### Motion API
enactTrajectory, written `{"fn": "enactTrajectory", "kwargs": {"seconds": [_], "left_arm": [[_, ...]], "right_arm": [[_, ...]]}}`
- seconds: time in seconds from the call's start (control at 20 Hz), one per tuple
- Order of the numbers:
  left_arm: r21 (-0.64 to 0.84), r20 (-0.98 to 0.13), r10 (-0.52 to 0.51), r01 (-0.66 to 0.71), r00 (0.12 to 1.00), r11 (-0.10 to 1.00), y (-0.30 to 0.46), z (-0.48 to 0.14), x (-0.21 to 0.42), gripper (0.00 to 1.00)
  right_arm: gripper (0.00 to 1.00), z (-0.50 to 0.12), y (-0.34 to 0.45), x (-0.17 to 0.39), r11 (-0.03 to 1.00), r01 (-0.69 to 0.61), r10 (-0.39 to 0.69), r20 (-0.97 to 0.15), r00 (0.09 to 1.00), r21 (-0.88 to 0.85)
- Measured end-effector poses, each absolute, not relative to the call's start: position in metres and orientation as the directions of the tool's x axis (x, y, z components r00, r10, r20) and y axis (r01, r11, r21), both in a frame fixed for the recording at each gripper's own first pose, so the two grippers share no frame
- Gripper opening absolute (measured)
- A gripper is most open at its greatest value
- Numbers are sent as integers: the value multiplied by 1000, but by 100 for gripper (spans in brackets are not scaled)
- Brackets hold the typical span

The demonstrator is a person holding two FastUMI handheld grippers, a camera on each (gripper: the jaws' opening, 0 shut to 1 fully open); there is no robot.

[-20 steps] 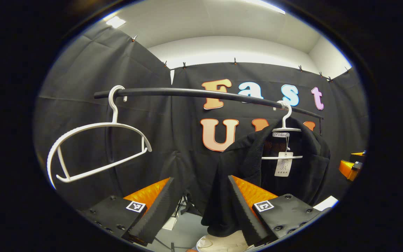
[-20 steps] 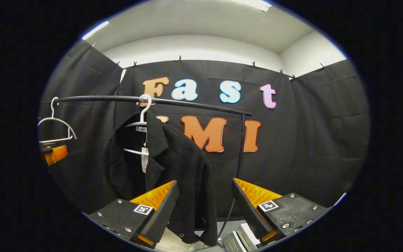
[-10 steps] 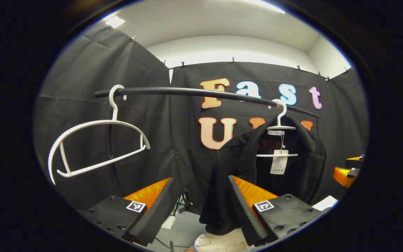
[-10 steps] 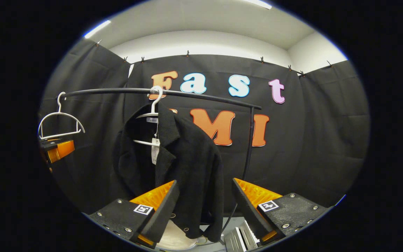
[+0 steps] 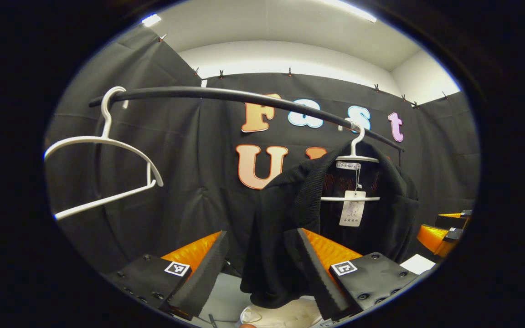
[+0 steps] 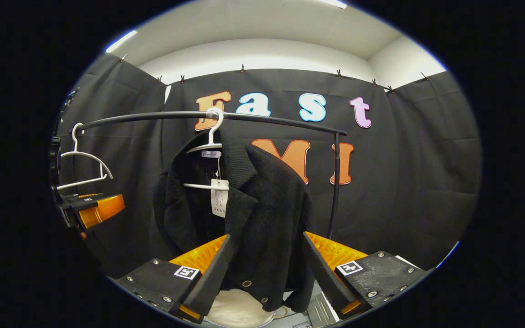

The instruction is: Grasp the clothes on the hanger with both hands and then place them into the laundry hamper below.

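**A:** ok so where's the jacket [image 5: 381, 214] at right now?

**B:** on its white hanger [image 5: 357, 157], hooked on the black rail [image 5: 226, 94], paper tag [image 5: 352, 208] dangling in the open front. Hem hangs just above the pale hamper [image 6: 237, 310] on the floor.

**A:** anything change from a second ago?

**B:** yeah, both grippers came in closer. In the left gripper view the jacket's bigger and slid toward the middle, and the empty hanger [image 5: 103, 150] drifted off to the left edge. In the right gripper view the jacket went from left of center to nearly dead ahead, its lower front now between the fingers.

**A:** grabbed it yet?

**B:** nope. Left gripper [image 5: 260, 269] has its fingers spread wide, nothing between them but air and the jacket's edge further back. Right gripper [image 6: 265, 269] same deal, wide apart, can't tell if the cloth touches them. You can also spot each gripper at the edge of the other's view.
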State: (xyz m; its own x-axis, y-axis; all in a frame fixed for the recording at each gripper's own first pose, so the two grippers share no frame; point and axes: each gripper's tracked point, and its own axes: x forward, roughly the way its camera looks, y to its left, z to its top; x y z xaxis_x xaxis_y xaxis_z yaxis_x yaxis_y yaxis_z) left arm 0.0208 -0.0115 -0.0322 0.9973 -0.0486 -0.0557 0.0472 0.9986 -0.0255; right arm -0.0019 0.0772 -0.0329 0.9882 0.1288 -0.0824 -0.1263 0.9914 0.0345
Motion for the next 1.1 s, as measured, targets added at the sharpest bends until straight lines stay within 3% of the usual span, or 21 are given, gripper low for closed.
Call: {"fn": "enactTrajectory", "kwargs": {"seconds": [0.05, 0.1, 0.15, 0.5, 0.65, 0.8, 0.95, 1.1], "left_arm": [[-31, -63, -68, 66, 996, 997, -16, -37, 26, 93], [-35, -71, -90, 87, 993, 996, -21, -43, 33, 97], [-36, -80, -109, 106, 991, 994, -27, -49, 38, 97], [-23, -116, -121, 119, 986, 993, -43, -81, 76, 100], [-26, -128, -112, 110, 985, 994, -49, -94, 90, 93], [-39, -132, -143, 139, 981, 990, -62, -103, 99, 100], [-16, -133, -149, 148, 980, 989, -68, -111, 114, 93], [-3, -147, -133, 134, 980, 991, -68, -118, 132, 94]], "right_arm": [[94, -37, 80, 3, 992, -117, 120, -85, 989, 38], [85, -41, 82, 8, 994, -106, 109, -90, 990, 39], [94, -45, 84, 11, 995, -96, 100, -95, 990, 41], [94, -62, 93, 42, 999, -28, 32, -104, 994, 34], [94, -71, 94, 59, 1000, -11, 12, -107, 994, 18], [94, -79, 97, 75, 999, -3, 8, -112, 994, 38], [94, -90, 104, 86, 998, -8, 16, -125, 992, 60], [94, -91, 111, 90, 996, -23, 34, -126, 991, 84]]}}
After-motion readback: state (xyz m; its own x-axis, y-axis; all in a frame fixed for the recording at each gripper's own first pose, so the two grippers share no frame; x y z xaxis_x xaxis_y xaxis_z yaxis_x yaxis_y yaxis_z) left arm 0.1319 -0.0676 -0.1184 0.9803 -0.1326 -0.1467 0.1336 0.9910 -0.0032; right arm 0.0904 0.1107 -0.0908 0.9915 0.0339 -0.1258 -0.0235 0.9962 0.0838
